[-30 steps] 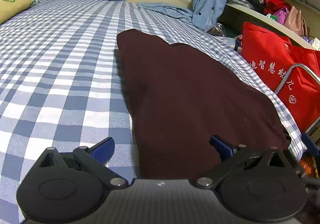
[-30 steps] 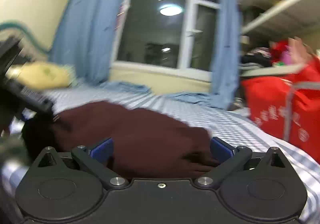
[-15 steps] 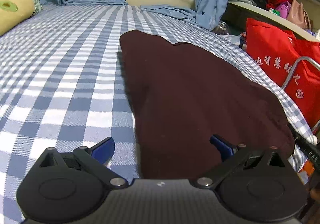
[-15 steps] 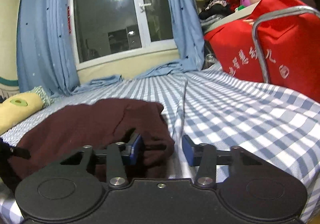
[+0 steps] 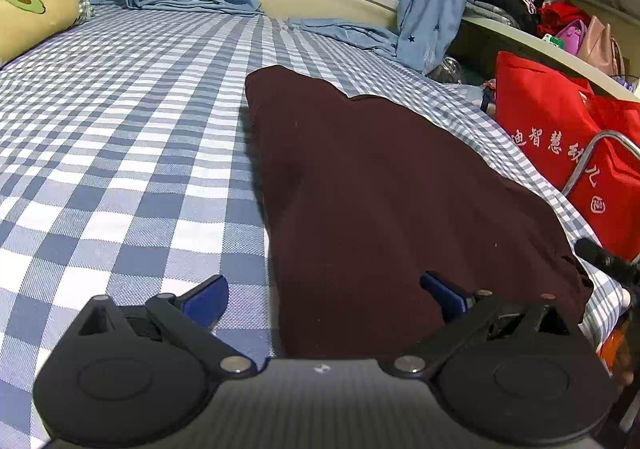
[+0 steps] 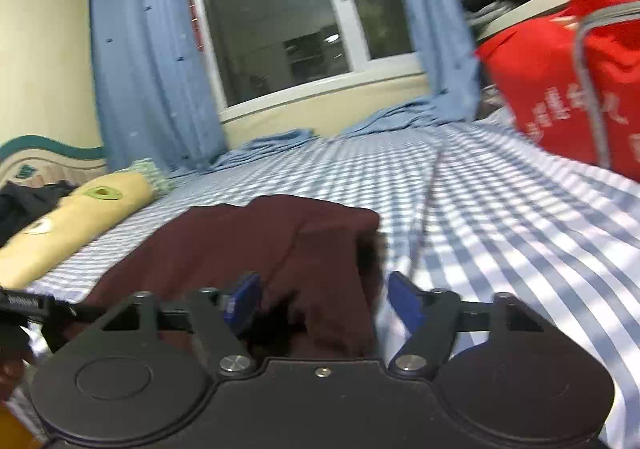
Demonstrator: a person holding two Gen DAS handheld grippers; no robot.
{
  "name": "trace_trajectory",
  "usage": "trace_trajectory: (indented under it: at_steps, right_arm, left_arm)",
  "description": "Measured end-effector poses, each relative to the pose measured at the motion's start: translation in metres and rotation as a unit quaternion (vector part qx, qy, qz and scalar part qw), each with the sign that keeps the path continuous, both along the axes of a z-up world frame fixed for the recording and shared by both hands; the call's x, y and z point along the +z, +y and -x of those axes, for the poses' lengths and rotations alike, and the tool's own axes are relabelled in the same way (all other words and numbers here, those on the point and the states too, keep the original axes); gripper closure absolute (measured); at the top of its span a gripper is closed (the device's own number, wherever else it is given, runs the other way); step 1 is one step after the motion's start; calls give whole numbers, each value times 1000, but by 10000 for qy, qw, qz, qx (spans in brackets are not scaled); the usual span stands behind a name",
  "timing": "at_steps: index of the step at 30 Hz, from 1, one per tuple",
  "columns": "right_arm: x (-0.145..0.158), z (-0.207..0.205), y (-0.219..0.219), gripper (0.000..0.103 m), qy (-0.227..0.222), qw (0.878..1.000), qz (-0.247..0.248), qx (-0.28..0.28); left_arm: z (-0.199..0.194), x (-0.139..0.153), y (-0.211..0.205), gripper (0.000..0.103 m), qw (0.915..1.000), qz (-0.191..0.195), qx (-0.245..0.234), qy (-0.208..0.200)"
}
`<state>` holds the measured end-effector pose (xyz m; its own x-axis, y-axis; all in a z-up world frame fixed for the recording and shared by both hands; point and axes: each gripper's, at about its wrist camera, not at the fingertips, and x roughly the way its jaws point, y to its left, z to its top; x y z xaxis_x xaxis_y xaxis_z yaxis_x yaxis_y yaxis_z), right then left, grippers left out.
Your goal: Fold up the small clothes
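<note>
The soft maroon garment (image 5: 384, 185) lies flat, roughly triangular, on the checked woven bed sheet (image 5: 120, 153), near the right edge. The left claw (image 5: 324, 297) stands apart, empty. The right claw (image 6: 324, 301) is opening astride a folded garment edge.

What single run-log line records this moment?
step: fold | item: maroon garment flat on checked bed sheet | left tool: open, empty | right tool: opening, garment fold between fingers
</note>
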<state>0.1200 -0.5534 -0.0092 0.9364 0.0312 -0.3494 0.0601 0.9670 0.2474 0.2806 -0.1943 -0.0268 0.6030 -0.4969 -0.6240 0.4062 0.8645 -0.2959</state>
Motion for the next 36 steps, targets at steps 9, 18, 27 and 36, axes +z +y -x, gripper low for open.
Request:
trace_trajectory:
  at_steps: [9, 18, 27, 36]
  right_arm:
    - [-8, -84, -38, 10, 845, 9897, -815, 819]
    - [-32, -109, -55, 2, 920, 9778, -1353, 1306]
    - [-31, -106, -55, 1, 875, 9768, -1378, 1384]
    - [-30, -107, -48, 15, 922, 9829, -1071, 1178]
  left_arm:
    - [5, 2, -1, 0, 9998, -75, 31, -175]
    - [4, 3, -3, 0, 9997, -103, -67, -225]
    - [3, 1, 0, 0, 9998, -49, -51, -184]
    - [2, -1, 0, 0, 9999, -2, -35, -165]
